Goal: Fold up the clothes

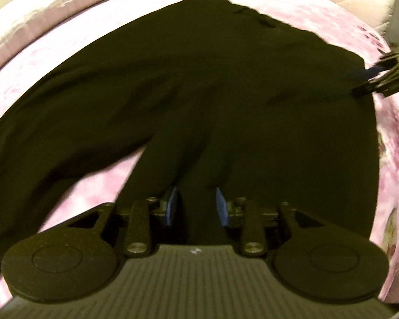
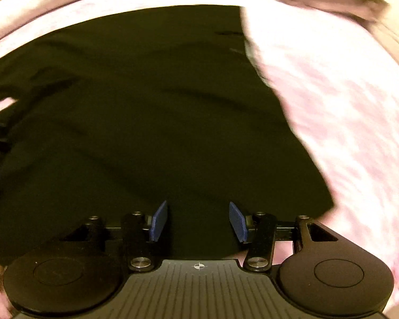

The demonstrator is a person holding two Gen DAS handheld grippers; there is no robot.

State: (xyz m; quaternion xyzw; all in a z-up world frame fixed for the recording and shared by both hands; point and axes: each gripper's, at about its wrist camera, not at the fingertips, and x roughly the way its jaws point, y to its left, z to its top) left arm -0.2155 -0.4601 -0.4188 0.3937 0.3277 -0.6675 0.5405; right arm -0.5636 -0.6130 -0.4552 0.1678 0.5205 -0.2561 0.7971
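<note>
- The left hand-held gripper (image 1: 196, 203) was held low, its two blue pads (image 1: 173, 207) standing apart with dark cloth between them, though whether they pressed it could not be told.
- The right hand-held gripper (image 2: 198, 220) had its blue pads (image 2: 238, 222) spread wide, gripping nothing.
- In the left wrist view, the right hand-held gripper reached in from the right edge, blurred.

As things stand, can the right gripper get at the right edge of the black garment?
Probably yes. The right gripper is open over the black garment, whose right edge lies exposed on the pink bedcover; nothing blocks it.
</note>
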